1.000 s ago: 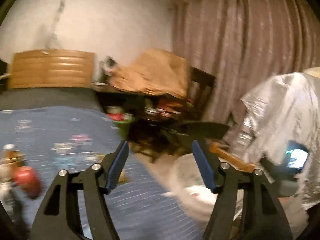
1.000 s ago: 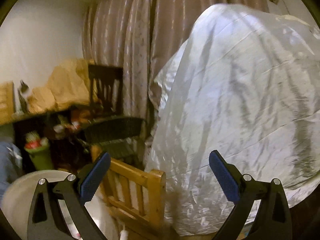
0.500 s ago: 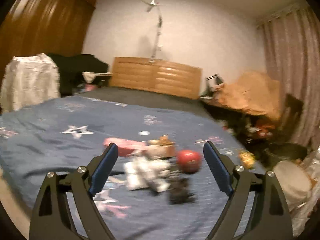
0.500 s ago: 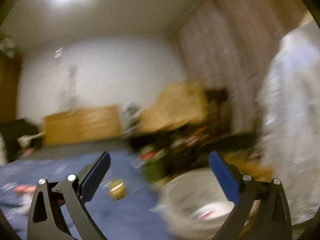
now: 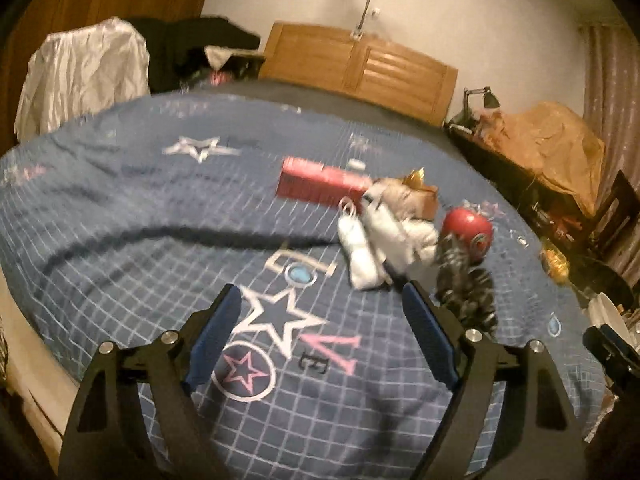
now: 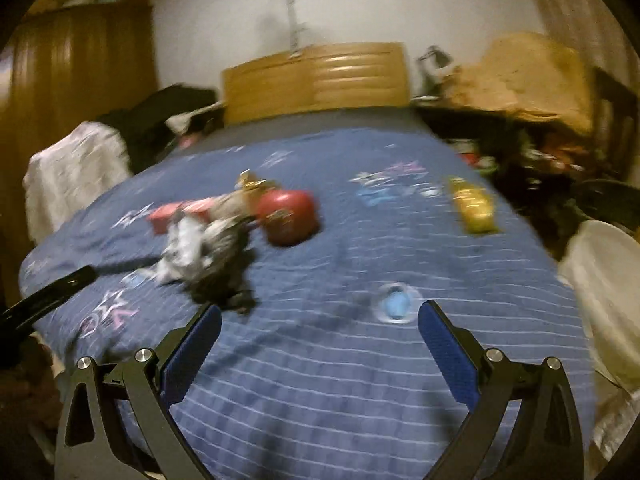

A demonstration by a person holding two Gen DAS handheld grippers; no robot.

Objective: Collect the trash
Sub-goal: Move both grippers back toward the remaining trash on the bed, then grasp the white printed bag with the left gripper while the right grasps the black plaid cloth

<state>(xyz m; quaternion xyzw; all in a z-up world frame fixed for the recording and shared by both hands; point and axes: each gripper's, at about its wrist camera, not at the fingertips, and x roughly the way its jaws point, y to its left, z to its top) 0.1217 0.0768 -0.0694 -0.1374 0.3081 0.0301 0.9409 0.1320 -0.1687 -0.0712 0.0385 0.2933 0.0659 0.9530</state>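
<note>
We hold the left gripper (image 5: 322, 332) over the near part of the bed (image 5: 120, 216); its fingers are apart, closing a little, with only the star-printed cover between them. The right gripper (image 6: 320, 336) has its fingers wide apart and empty too.

The trash lies in a heap mid-bed: a pink box (image 5: 320, 182), white wrappers (image 5: 372, 244), a red round pack (image 5: 468, 230) and a dark crumpled wrapper (image 5: 466, 280), touching one another. A yellow packet (image 6: 474, 208) lies well apart, nearer the bed's right edge, with the white bin (image 6: 604, 280) just beyond that edge.

To do this well, we judge it best to pick one piece at the heap's edge, say the dark wrapper, come down over it with the fingers straddling it, and pinch the wrapper alone, not the cover. Both views are blurred, so we should settle before closing.
</note>
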